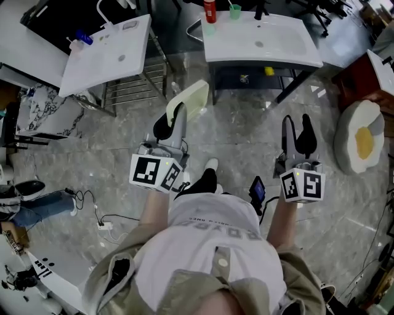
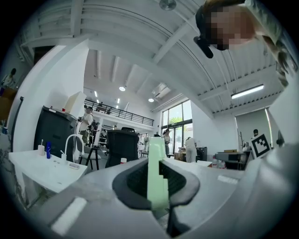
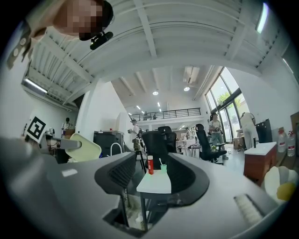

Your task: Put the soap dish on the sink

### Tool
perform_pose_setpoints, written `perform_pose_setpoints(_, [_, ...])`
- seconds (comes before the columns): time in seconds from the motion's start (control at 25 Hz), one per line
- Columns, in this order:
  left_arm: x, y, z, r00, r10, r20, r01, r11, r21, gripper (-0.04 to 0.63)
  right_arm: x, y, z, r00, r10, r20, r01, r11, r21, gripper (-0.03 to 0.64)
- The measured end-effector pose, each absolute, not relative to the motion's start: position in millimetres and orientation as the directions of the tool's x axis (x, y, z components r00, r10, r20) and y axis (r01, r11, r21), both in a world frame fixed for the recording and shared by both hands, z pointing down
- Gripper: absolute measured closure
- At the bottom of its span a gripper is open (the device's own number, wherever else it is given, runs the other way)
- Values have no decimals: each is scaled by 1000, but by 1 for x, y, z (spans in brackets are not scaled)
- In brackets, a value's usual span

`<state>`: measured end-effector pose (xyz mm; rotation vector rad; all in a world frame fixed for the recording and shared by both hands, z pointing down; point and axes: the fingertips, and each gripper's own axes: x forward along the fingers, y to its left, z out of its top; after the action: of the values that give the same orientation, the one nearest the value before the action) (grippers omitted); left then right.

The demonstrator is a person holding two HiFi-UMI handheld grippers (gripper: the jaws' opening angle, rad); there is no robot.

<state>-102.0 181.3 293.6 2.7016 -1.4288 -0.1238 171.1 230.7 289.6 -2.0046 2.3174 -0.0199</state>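
Note:
A pale green soap dish (image 1: 189, 98) stands on edge in my left gripper (image 1: 174, 118), which is shut on it; in the left gripper view the soap dish (image 2: 156, 170) shows as a thin upright strip between the pads. My right gripper (image 1: 298, 134) is open with nothing between its fingers. The white sink (image 1: 261, 40) stands ahead on a dark frame, well beyond both grippers, with a red bottle (image 1: 210, 10) and a green cup (image 1: 234, 11) at its back edge. In the right gripper view that sink (image 3: 154, 183) lies far off between the open jaws.
A second white sink (image 1: 108, 52) stands at the upper left on a metal rack (image 1: 132, 85). An egg-shaped cushion (image 1: 360, 138) and a red-brown cabinet (image 1: 349, 75) are at the right. A power strip (image 1: 104, 225) with cable lies on the marble floor at the left.

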Motion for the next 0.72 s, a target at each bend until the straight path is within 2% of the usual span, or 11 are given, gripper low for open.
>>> perform_pose_setpoints(0.72, [-92, 66, 267, 622, -775, -111, -770, -631, 96, 575, 168, 126, 265, -107, -988, -111, -994, 111, -25, 417])
